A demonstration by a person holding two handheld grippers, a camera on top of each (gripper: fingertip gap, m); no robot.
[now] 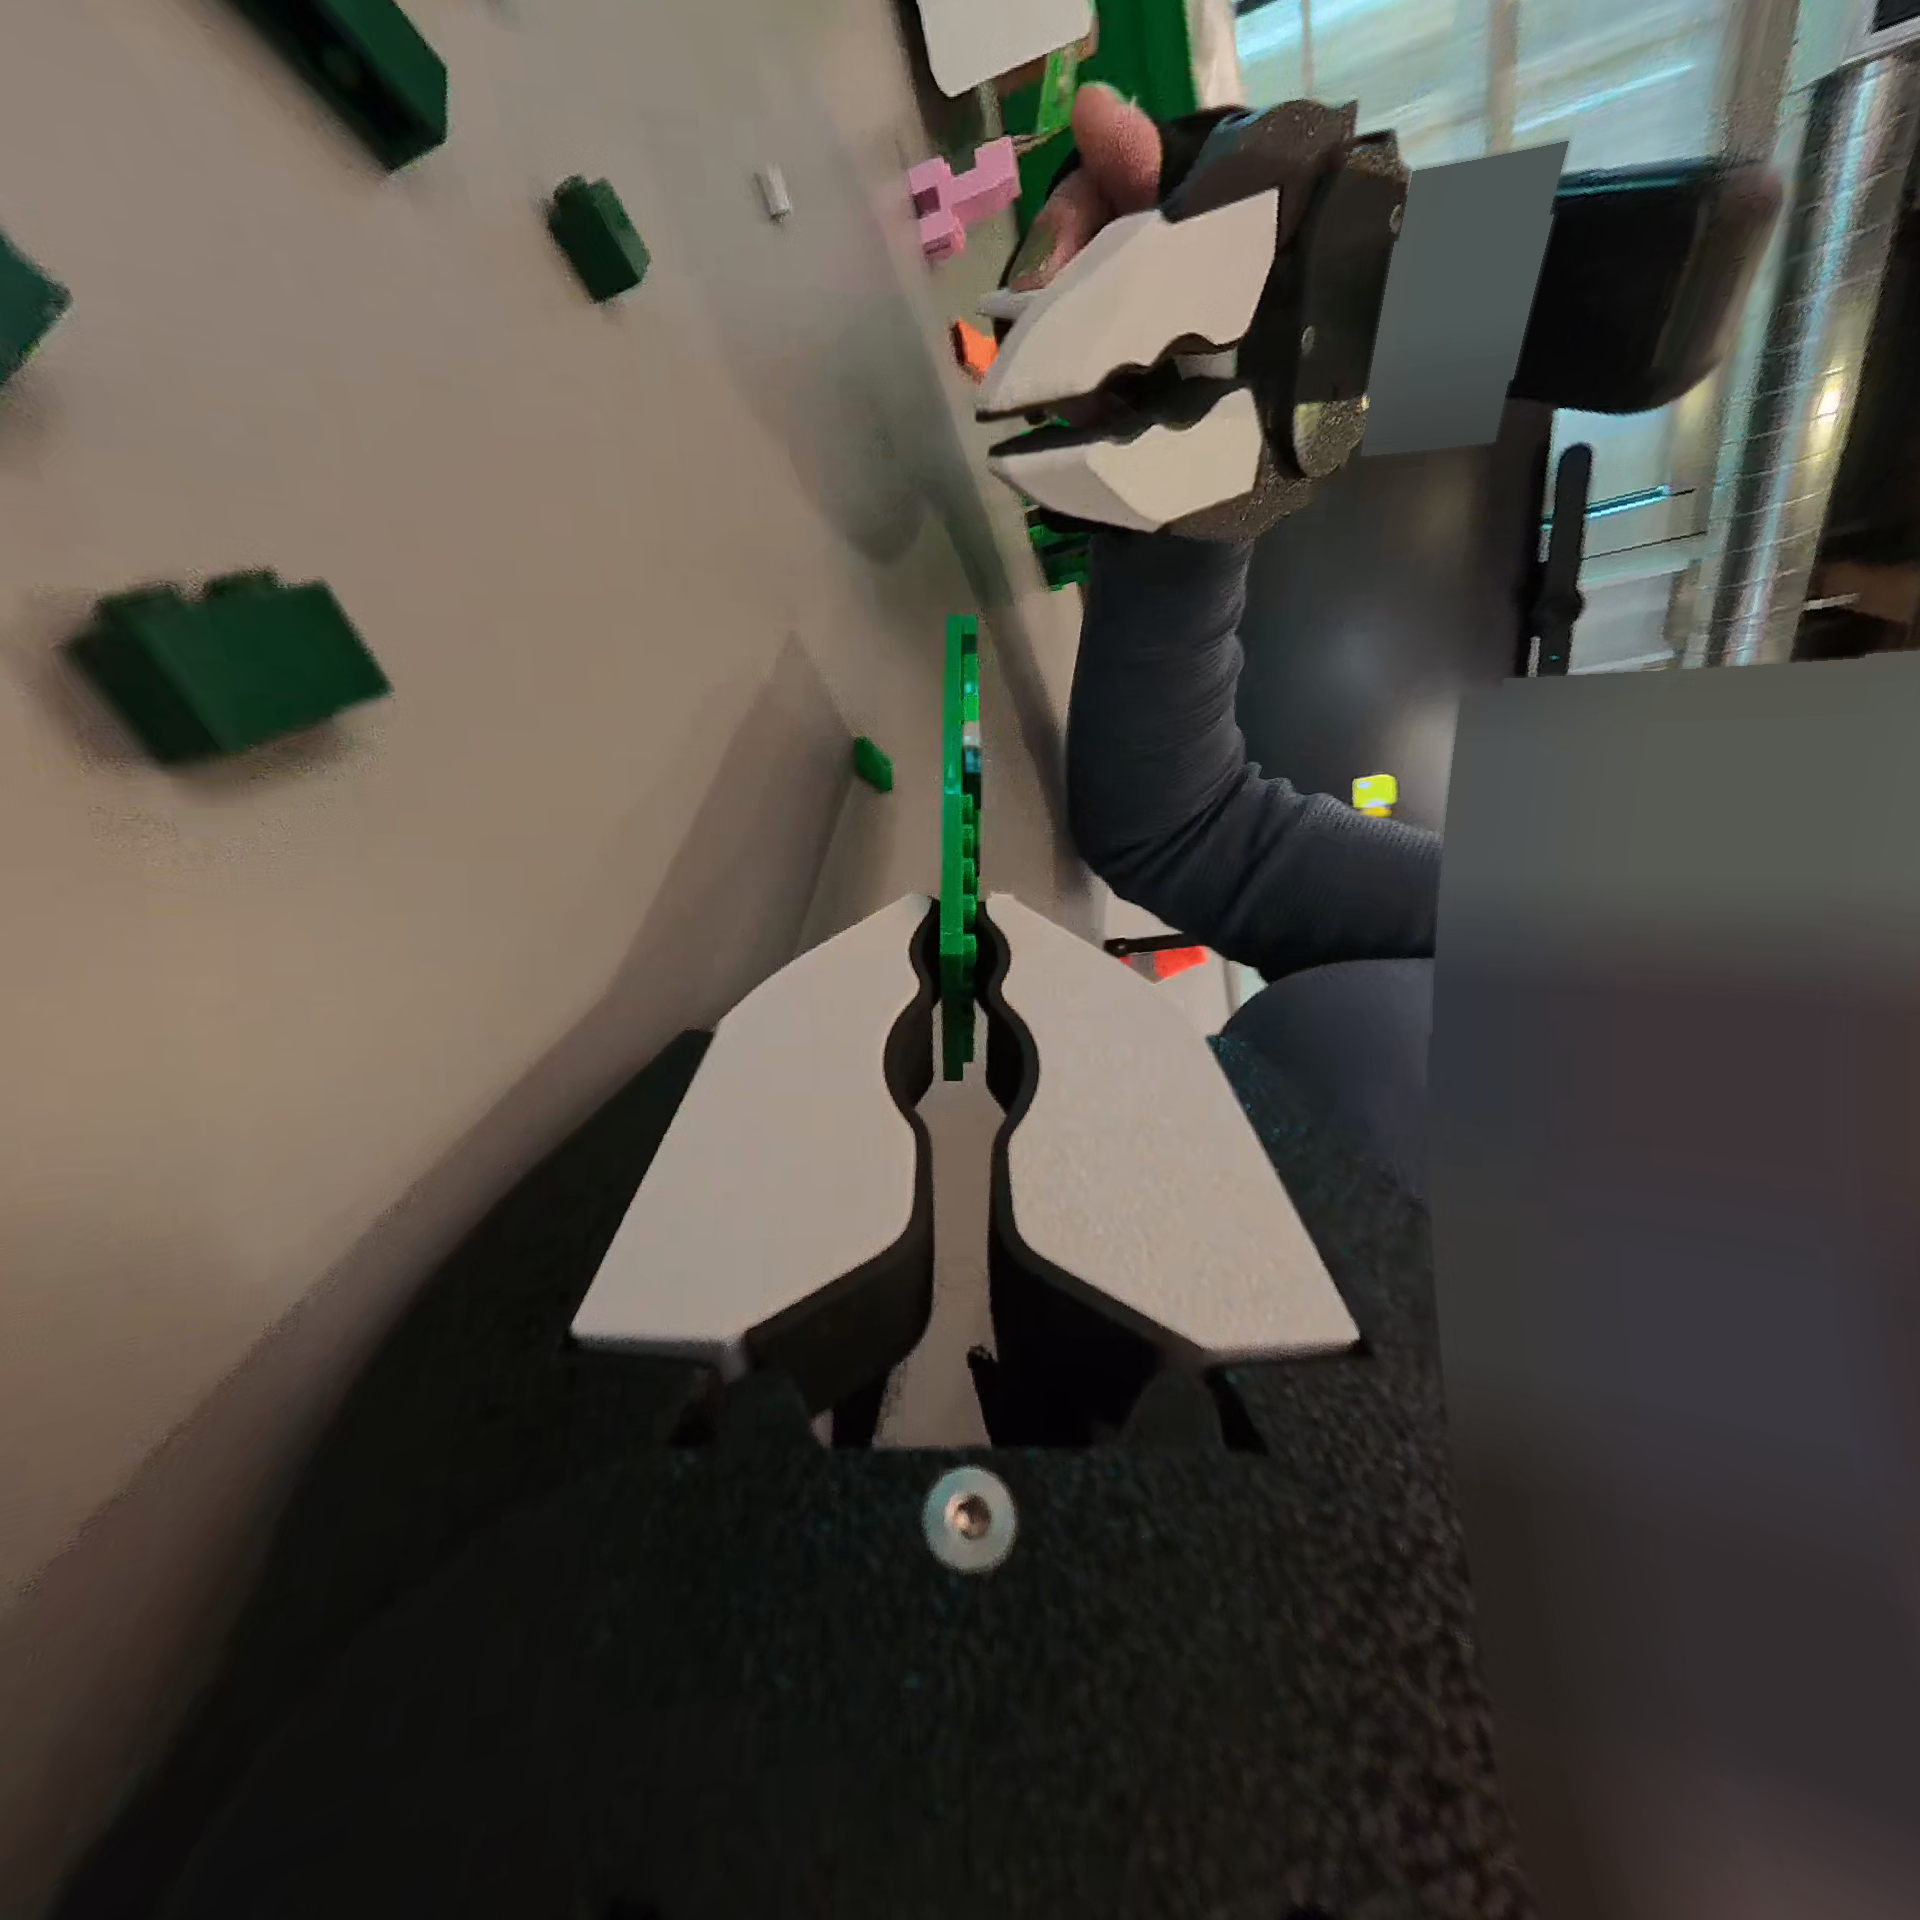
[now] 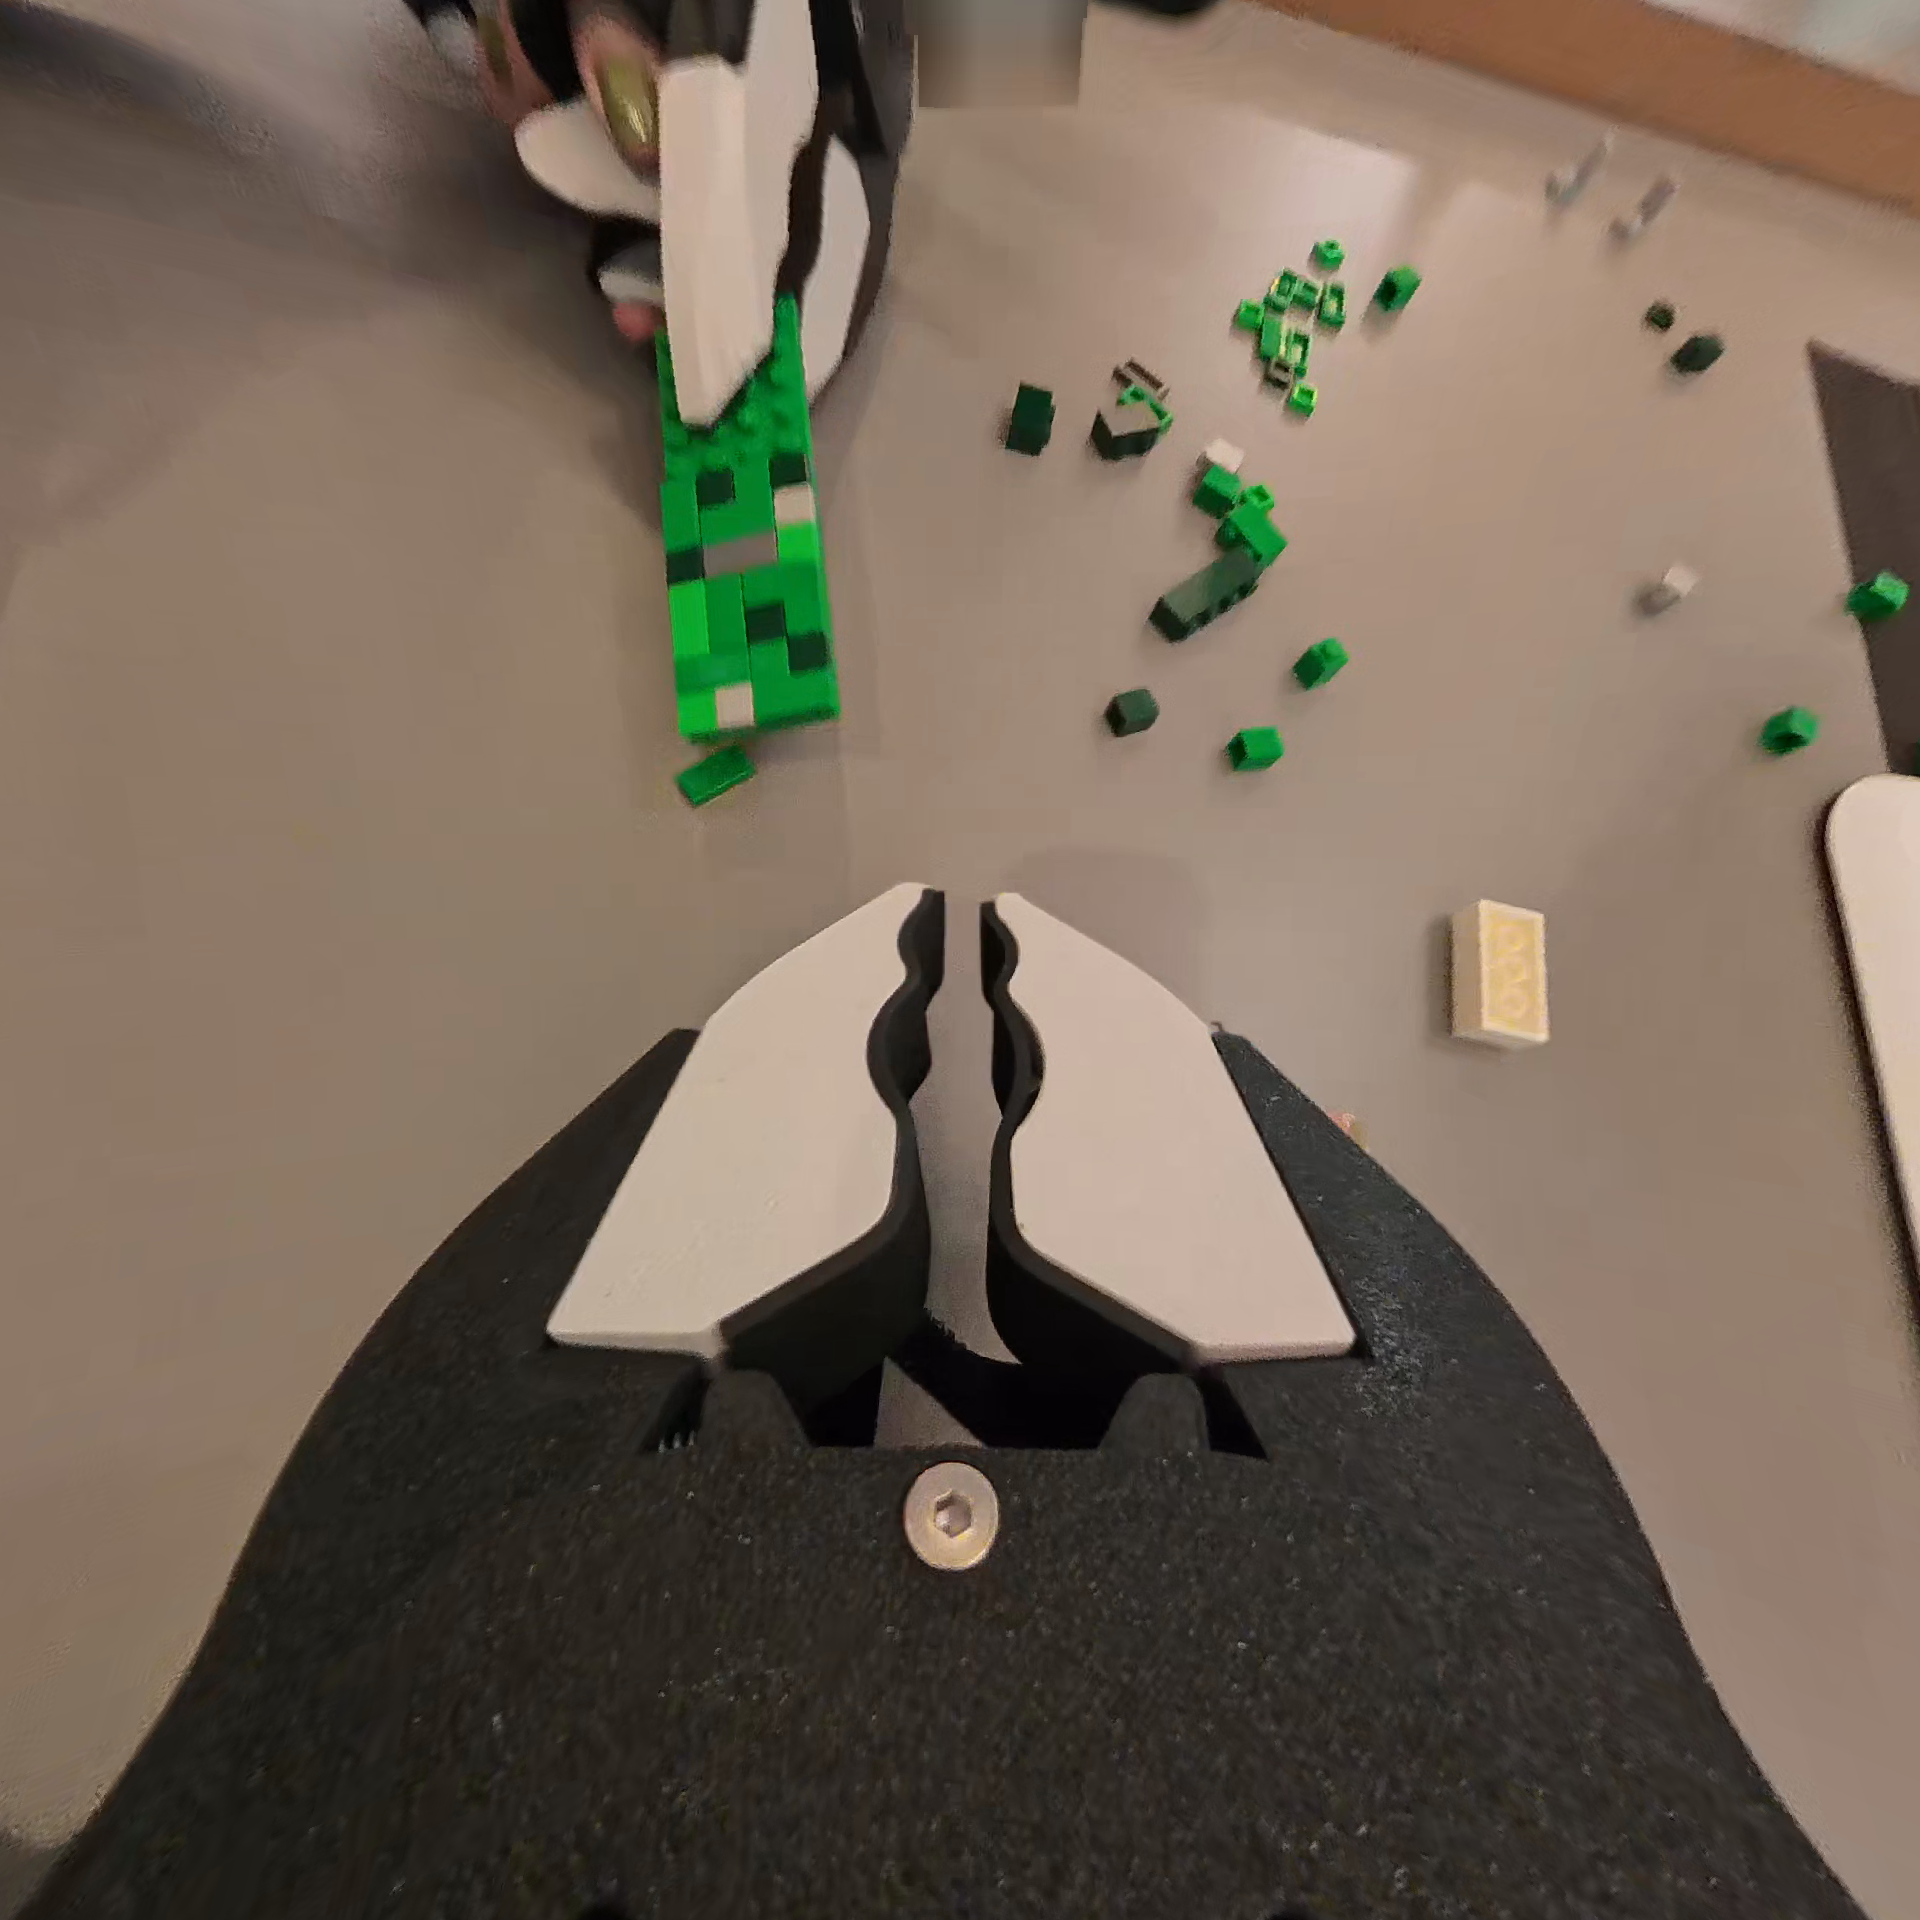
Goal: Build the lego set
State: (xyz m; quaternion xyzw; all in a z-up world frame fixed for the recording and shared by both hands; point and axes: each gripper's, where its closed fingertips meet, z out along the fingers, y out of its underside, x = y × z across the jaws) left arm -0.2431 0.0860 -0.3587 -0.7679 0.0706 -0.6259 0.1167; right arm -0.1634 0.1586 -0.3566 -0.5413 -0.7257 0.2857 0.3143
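Note:
My left gripper (image 1: 958, 914) is shut on the near end of a long green plate (image 1: 958, 790), seen edge-on. In the right wrist view the same plate (image 2: 753, 603) shows its face, tiled in light green, dark green and grey, with the left gripper (image 2: 717, 395) clamped on its far end. A small green tile (image 2: 715, 774) lies on the table just below the plate's free end. My right gripper (image 2: 964, 904) is nearly shut and empty, hovering above the table short of the plate. It also shows in the left wrist view (image 1: 997, 436), off the plate.
Loose green bricks (image 2: 1205, 597) and small green pieces (image 2: 1288, 317) lie scattered right of the plate. A cream brick (image 2: 1501, 971) lies near a white tray edge (image 2: 1881, 935). Dark green bricks (image 1: 223, 665) and a pink piece (image 1: 961, 197) lie on the grey table (image 1: 468, 468). My right fingertips sit around 12 cm from my left ones. My left tips are about 20 cm from the cream brick (image 2: 1501, 971), my right tips only 12 cm.

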